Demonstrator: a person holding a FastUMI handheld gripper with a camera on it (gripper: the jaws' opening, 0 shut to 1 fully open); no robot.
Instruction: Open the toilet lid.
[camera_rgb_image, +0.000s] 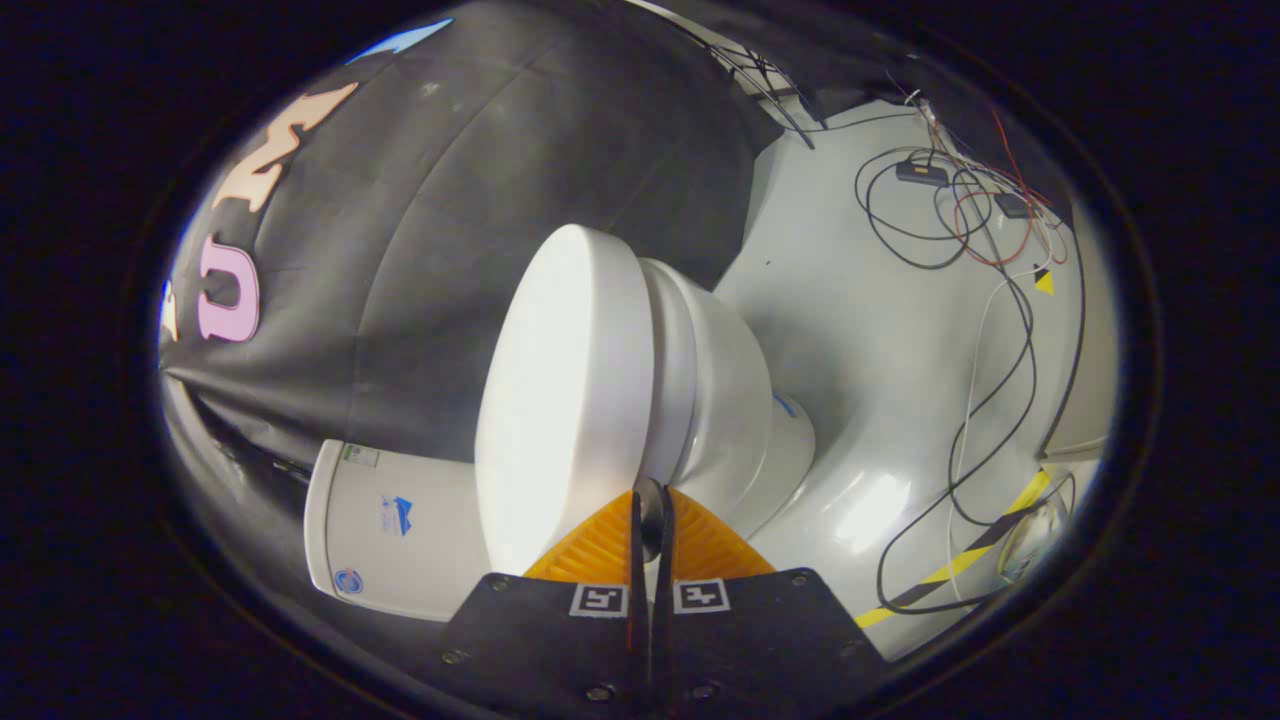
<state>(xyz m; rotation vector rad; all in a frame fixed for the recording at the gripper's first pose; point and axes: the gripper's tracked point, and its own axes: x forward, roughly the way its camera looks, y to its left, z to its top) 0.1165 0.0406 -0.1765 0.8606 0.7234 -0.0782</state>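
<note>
Now hand-held gripper (651, 500) fingers together at one toilet lid (560, 400) edge

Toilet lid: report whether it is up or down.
Partly up. The lid stands apart from the bowl, a gap between them; the gripper fingers are closed at its edge.

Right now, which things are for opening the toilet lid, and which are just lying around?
For the job:
toilet lid, its edge pinched between the orange fingers
gripper
toilet bowl
tank

Just lying about:
cables on the floor
striped tape
</note>
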